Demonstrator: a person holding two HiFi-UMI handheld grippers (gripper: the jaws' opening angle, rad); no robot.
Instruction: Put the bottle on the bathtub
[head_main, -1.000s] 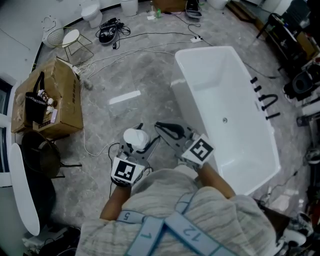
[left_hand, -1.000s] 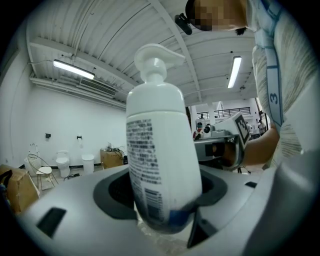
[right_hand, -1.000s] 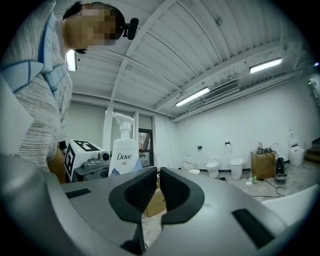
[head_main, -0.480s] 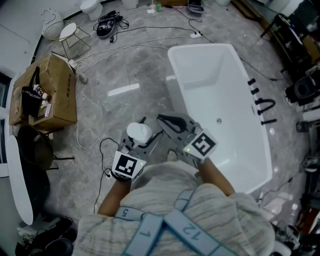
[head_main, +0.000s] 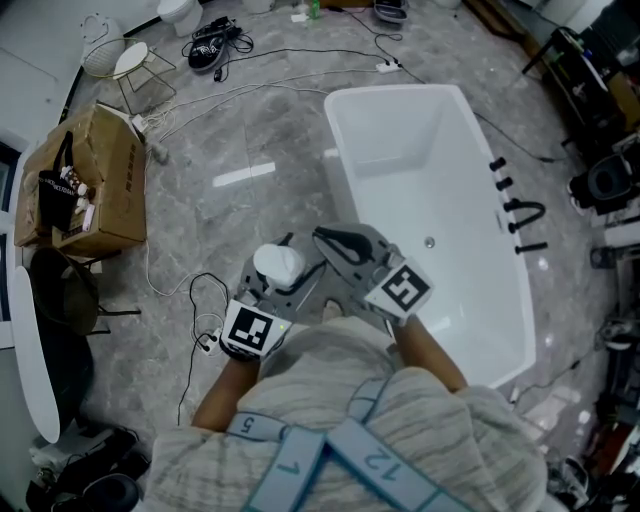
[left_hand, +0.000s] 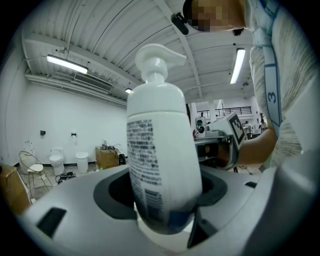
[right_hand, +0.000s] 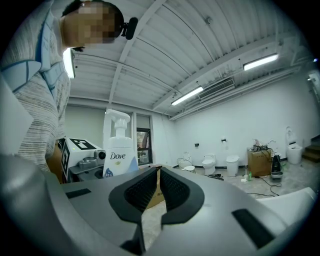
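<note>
A white pump bottle (left_hand: 161, 150) stands upright between the jaws of my left gripper (head_main: 278, 272), which is shut on it; from above only its white top (head_main: 276, 266) shows. In the right gripper view the same bottle (right_hand: 118, 150) appears at the left with its label facing me. My right gripper (head_main: 340, 245) is held beside it at chest height with its jaws closed together and nothing between them. The white bathtub (head_main: 352, 195) stands on the floor ahead and to the right, its near corner just beyond the right gripper.
A cardboard box (head_main: 95, 180) stands at the left, with a wire chair (head_main: 140, 65) behind it. Cables (head_main: 200, 290) run over the grey floor. Black fittings (head_main: 520, 210) lie right of the tub. Toilets (right_hand: 209, 163) stand by the far wall.
The view has crept forward: the tub and the box have slid down and left in the head view. Both grippers keep their pose, the bottle still held.
</note>
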